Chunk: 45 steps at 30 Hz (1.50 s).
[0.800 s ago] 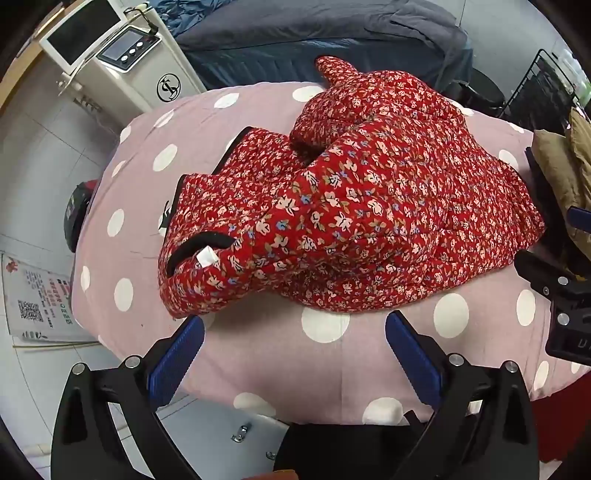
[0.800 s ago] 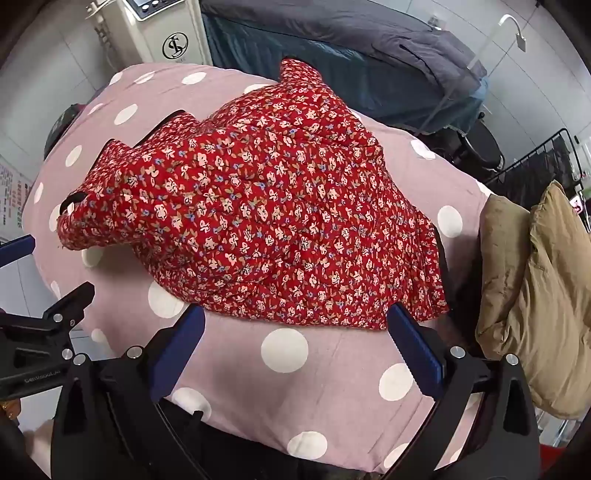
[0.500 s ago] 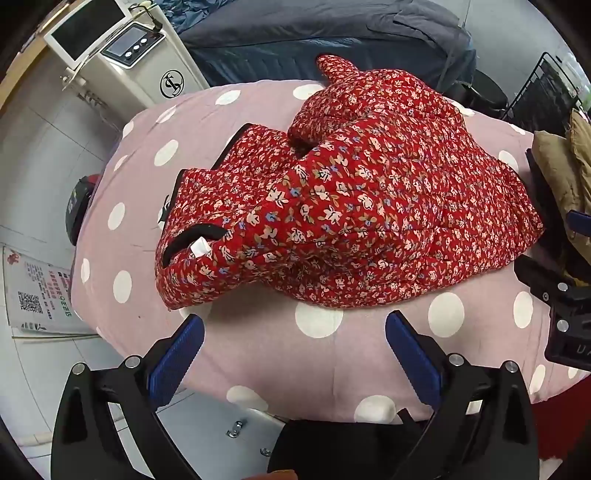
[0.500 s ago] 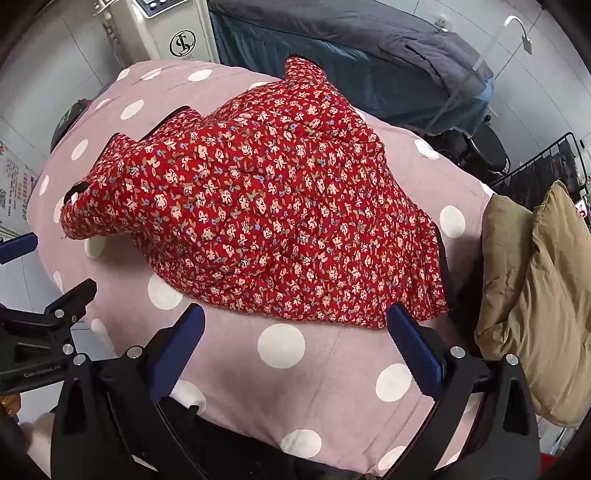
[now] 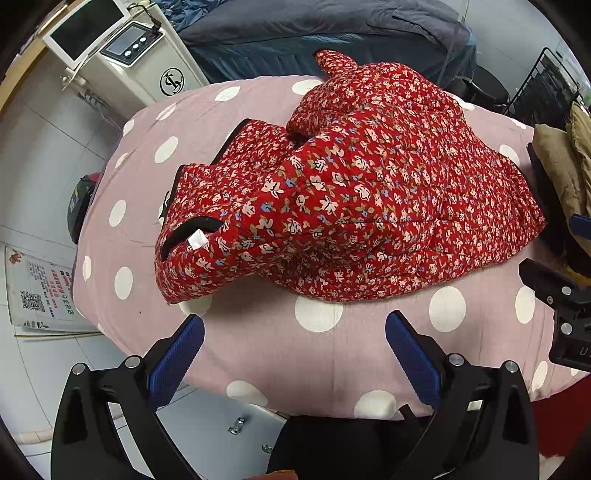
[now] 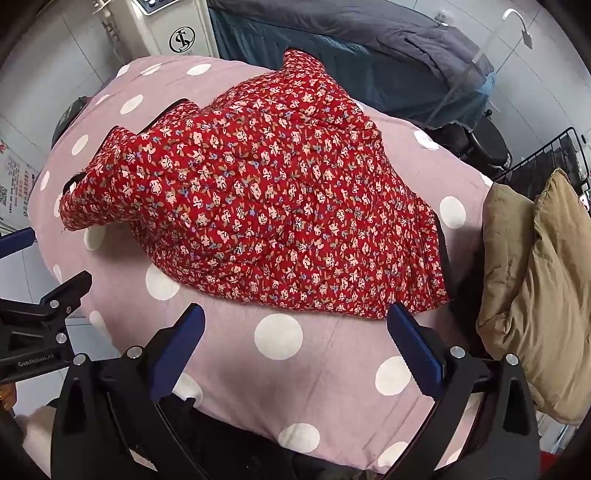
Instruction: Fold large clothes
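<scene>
A red floral quilted jacket [image 5: 362,192] lies bunched on a pink table cover with white dots [image 5: 295,343]; it also shows in the right wrist view [image 6: 266,199]. One sleeve with a black-trimmed cuff [image 5: 192,232] points to the left. My left gripper [image 5: 293,339] is open and empty, hovering over the near table edge, short of the jacket's hem. My right gripper [image 6: 295,332] is open and empty, with its right fingertip [image 6: 402,317] just by the jacket's lower right corner.
A white machine with a screen [image 5: 122,55] stands at the back left. A dark blue bed [image 5: 332,29] lies behind the table. Tan padded clothes [image 6: 535,288] are piled at the right. A black wire rack [image 6: 546,155] stands beyond them. A printed sheet [image 5: 40,295] lies on the floor.
Both grippers have drawn back slightly from the jacket, staying open. The jacket has not visibly moved.
</scene>
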### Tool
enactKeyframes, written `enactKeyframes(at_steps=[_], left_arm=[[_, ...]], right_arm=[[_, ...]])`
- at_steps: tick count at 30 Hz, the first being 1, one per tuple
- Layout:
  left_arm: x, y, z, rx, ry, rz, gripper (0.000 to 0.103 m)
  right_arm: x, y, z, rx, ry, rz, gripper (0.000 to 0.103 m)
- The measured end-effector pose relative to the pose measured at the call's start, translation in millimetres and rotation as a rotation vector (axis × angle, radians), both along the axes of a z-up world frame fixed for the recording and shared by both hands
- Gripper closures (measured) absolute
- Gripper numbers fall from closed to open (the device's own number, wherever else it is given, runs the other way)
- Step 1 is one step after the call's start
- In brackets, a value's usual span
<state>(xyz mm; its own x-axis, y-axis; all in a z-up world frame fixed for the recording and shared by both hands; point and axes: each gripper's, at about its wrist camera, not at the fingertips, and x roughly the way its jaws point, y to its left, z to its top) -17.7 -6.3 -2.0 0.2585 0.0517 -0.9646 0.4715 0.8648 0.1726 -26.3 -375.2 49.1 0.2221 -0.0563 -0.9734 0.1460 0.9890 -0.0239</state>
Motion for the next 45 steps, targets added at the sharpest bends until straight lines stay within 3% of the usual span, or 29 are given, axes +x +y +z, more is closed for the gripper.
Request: enactKeyframes(at_steps=[45], left_arm=[[4.3, -1.1, -8.7, -0.002, 0.029, -0.001, 0.006]], right_arm=[[-1.1, 0.5, -5.6, -0.002, 0.033, -0.001, 0.006]])
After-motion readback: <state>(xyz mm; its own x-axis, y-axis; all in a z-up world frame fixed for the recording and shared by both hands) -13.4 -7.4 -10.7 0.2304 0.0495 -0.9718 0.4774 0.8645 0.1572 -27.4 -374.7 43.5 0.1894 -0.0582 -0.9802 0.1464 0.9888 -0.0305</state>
